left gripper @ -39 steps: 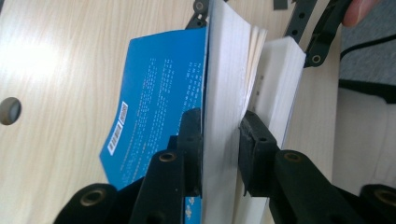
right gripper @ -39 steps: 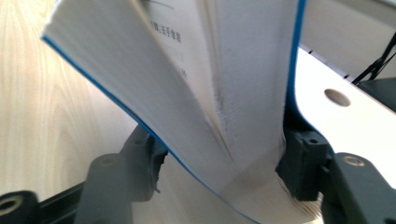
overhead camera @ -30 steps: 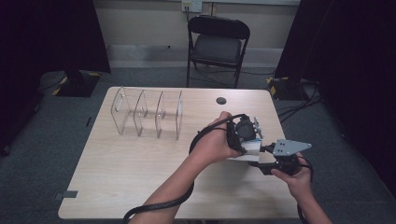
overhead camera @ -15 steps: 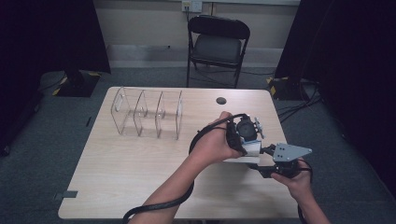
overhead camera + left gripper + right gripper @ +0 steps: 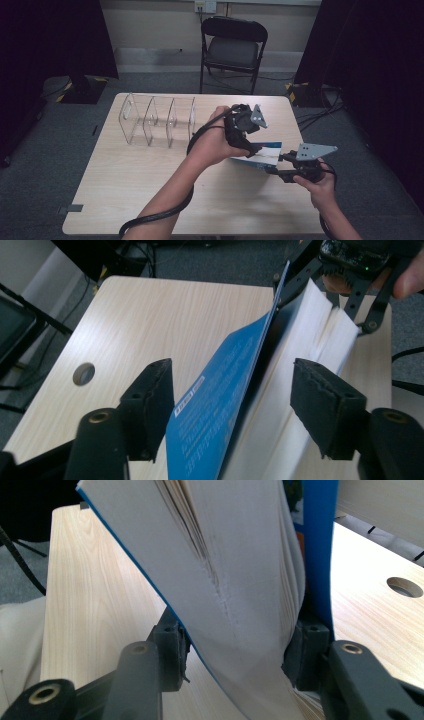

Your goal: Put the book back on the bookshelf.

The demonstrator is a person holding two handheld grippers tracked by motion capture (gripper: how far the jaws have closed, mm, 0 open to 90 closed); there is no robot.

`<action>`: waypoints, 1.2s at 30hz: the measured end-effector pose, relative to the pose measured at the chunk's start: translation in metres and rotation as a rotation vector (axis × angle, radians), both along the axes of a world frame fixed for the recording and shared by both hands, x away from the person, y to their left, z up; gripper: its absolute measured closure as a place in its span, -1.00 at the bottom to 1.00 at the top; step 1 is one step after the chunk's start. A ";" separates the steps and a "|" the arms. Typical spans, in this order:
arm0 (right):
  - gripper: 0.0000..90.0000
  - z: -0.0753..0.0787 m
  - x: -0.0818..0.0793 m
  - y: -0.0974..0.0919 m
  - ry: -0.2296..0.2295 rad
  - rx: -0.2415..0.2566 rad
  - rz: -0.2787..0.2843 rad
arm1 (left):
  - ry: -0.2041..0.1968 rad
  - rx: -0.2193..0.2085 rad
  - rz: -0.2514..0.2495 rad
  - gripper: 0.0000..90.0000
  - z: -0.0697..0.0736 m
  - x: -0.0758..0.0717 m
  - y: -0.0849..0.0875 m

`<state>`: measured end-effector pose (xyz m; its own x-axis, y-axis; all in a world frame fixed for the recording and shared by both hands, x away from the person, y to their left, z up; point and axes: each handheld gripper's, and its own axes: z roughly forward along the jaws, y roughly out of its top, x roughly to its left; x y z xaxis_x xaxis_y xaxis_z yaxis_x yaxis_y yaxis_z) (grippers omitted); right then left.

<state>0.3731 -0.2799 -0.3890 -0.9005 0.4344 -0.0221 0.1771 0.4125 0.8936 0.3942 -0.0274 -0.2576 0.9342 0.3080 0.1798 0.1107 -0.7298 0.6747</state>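
A thick book with a blue cover (image 5: pixel 264 153) is held tilted above the right side of the table, pages fanning loose. My right gripper (image 5: pixel 274 169) grips it from the near right; in the right gripper view the book (image 5: pixel 235 555) sits between the pads, which press its page block. These jaws have just been closing on it. My left gripper (image 5: pixel 246 145) hovers over the book's far left end. Its jaws have just been opening. In the left gripper view the blue cover (image 5: pixel 220 405) hangs between the wide-apart pads (image 5: pixel 150 405) without being squeezed.
A clear acrylic rack (image 5: pixel 157 120) with several dividers stands at the table's back left. A round cable hole (image 5: pixel 83 374) is in the tabletop (image 5: pixel 125 190) near the far edge. A black folding chair (image 5: pixel 232 47) stands beyond the table. Black cables trail from both grippers.
My left gripper has opened its jaws off the book and lifted up and back to the left. The right gripper keeps the book, almost in the same place.
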 end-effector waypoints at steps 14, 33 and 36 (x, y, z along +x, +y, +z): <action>0.17 0.007 0.018 -0.009 0.097 0.066 -0.053 | 0.022 0.023 0.039 -0.37 -0.010 0.002 0.027; 0.19 0.012 0.040 -0.023 0.168 0.122 -0.074 | 0.050 0.017 0.107 -0.45 -0.021 0.009 0.049; 0.21 0.012 0.042 -0.025 0.173 0.123 -0.085 | 0.074 0.007 0.120 -0.45 -0.027 0.010 0.054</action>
